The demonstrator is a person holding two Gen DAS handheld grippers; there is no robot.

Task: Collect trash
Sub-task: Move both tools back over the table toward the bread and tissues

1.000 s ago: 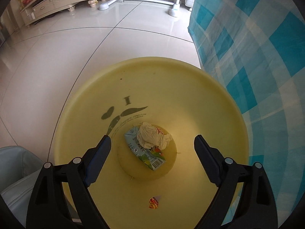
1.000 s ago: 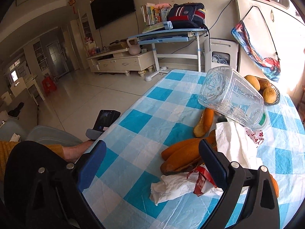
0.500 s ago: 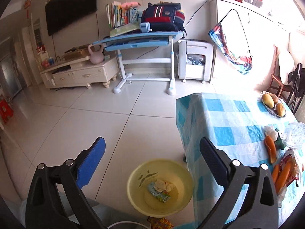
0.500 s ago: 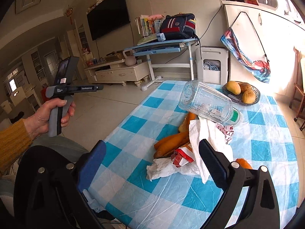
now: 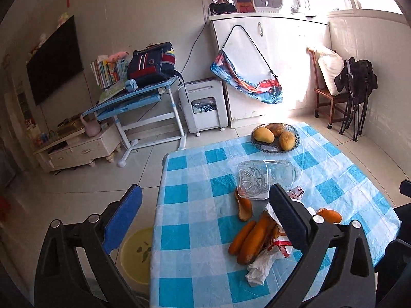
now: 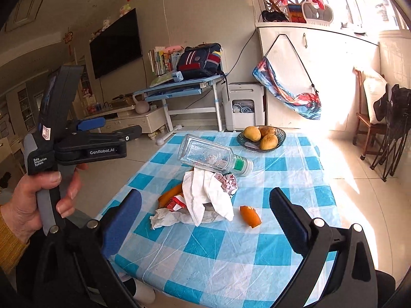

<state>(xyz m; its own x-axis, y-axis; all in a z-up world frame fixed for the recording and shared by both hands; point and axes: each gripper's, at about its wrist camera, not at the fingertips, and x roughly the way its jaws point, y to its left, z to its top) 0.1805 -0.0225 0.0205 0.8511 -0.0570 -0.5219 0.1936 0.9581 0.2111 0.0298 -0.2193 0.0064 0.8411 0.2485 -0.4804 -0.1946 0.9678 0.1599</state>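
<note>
A trash pile lies on the blue checked table: a clear plastic bottle on its side, orange peels, crumpled white tissue and a red wrapper. In the right wrist view the bottle, tissue and a peel piece sit mid-table. The yellow basin stands on the floor left of the table. My left gripper is open and empty, raised above the table's near-left edge. My right gripper is open and empty, short of the pile.
A glass bowl of mangoes stands at the table's far end. The left hand-held gripper body shows at the left of the right wrist view. A blue desk, white cabinet and wooden chair stand behind.
My left gripper has risen from just over the yellow basin to high above the table's edge. My right gripper has pulled back and up from the pile.
</note>
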